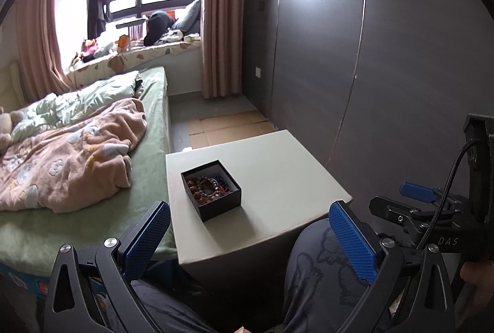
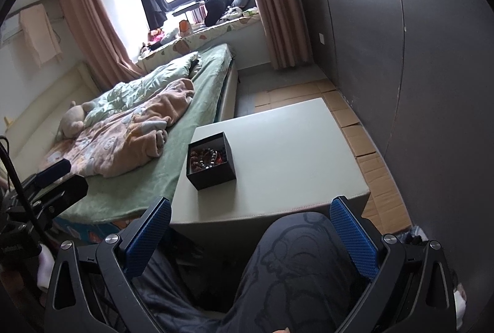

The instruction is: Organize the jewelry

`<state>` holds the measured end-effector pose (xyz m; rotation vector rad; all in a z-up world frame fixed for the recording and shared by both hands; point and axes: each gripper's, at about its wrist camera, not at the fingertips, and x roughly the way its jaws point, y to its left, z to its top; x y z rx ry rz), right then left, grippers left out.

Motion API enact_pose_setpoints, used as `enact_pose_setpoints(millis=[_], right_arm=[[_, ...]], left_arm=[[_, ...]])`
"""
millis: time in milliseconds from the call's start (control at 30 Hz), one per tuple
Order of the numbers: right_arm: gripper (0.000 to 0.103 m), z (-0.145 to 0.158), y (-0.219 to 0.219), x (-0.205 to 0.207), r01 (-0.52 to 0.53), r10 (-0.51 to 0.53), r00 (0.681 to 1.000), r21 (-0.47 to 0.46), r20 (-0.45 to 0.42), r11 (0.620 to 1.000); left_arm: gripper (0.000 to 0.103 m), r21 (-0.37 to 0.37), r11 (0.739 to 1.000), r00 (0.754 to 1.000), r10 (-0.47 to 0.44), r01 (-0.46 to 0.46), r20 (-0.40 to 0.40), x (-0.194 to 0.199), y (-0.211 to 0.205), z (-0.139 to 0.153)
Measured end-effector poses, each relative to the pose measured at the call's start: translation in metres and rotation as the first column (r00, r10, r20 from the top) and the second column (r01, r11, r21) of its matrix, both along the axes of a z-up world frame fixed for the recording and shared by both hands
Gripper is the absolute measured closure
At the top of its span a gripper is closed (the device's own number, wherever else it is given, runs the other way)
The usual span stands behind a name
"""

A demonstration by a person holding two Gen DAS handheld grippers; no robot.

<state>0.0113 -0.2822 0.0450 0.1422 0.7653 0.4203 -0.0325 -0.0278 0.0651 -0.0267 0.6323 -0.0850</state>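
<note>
A small black box [image 1: 213, 194] with its top open holds a tangle of beaded bracelets [image 1: 207, 185] in red, brown and grey. It sits on a pale square table [image 1: 278, 178], near the table's left side. It also shows in the right wrist view [image 2: 211, 161], with the bracelets [image 2: 206, 157] inside. My left gripper [image 1: 250, 214] is open and empty, held back from the table's near edge. My right gripper [image 2: 250, 211] is open and empty too, over the person's knee [image 2: 293, 255], short of the table [image 2: 293, 147].
A bed [image 1: 92, 147] with a pink blanket and green sheet lies against the table's left side. A dark wardrobe wall [image 1: 370, 70] stands to the right. Cardboard [image 2: 370, 141] covers the floor beside and beyond the table. The right gripper's body [image 1: 432, 209] shows at right.
</note>
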Motion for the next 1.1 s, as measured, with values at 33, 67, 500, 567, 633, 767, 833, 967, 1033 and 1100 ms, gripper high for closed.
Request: enact_pose_setpoints(millis=[33, 67, 500, 567, 633, 767, 833, 967, 1033, 1100], right_arm=[[0.0, -0.001, 0.0, 0.0, 0.001, -0.001, 1.0, 0.002, -0.003, 1.0], [0.0, -0.001, -0.001, 0.0, 0.003, -0.003, 1.0, 0.001, -0.005, 1.0], [0.0, -0.003, -0.002, -0.005, 0.001, -0.001, 1.0, -0.002, -0.001, 1.0], [0.0, -0.003, -0.002, -0.005, 0.001, -0.001, 1.0, -0.003, -0.001, 1.0], [0.0, -0.003, -0.001, -0.006, 0.002, -0.002, 1.0, -0.007, 0.0, 1.0], [0.0, 0.0, -0.003, -0.008, 0.007, -0.007, 1.0, 0.001, 0.005, 1.0], [0.0, 0.001, -0.003, -0.009, 0.008, -0.008, 1.0, 0.0, 0.011, 1.0], [0.0, 0.001, -0.003, -0.011, 0.005, -0.005, 1.0, 0.0, 0.01, 1.0], [0.0, 0.001, -0.003, -0.011, 0.005, -0.005, 1.0, 0.003, 0.011, 1.0], [0.0, 0.0, -0.005, -0.01, 0.007, -0.007, 1.0, 0.006, 0.013, 1.0]], left_arm=[[0.0, -0.003, 1.0, 1.0, -0.002, 0.002, -0.001, 0.0, 0.0, 0.0], [0.001, 0.0, 1.0, 1.0, 0.001, -0.001, -0.002, 0.001, 0.001, -0.001], [0.001, -0.007, 1.0, 1.0, 0.006, -0.006, 0.0, -0.002, 0.002, -0.001], [0.001, -0.008, 1.0, 1.0, 0.008, -0.008, 0.004, -0.003, 0.003, -0.001], [0.001, -0.011, 1.0, 1.0, 0.008, -0.007, 0.017, -0.006, 0.003, 0.001], [0.001, -0.023, 1.0, 1.0, 0.015, -0.014, 0.026, -0.009, 0.005, 0.004], [0.001, -0.021, 1.0, 0.999, 0.016, -0.015, 0.028, -0.01, 0.005, 0.005], [0.001, -0.019, 1.0, 0.999, 0.018, -0.018, 0.027, -0.011, 0.005, 0.005], [0.001, -0.02, 1.0, 0.999, 0.016, -0.016, 0.03, -0.011, 0.005, 0.005], [0.0, -0.019, 1.0, 0.999, 0.014, -0.013, 0.033, -0.012, 0.004, 0.005]])
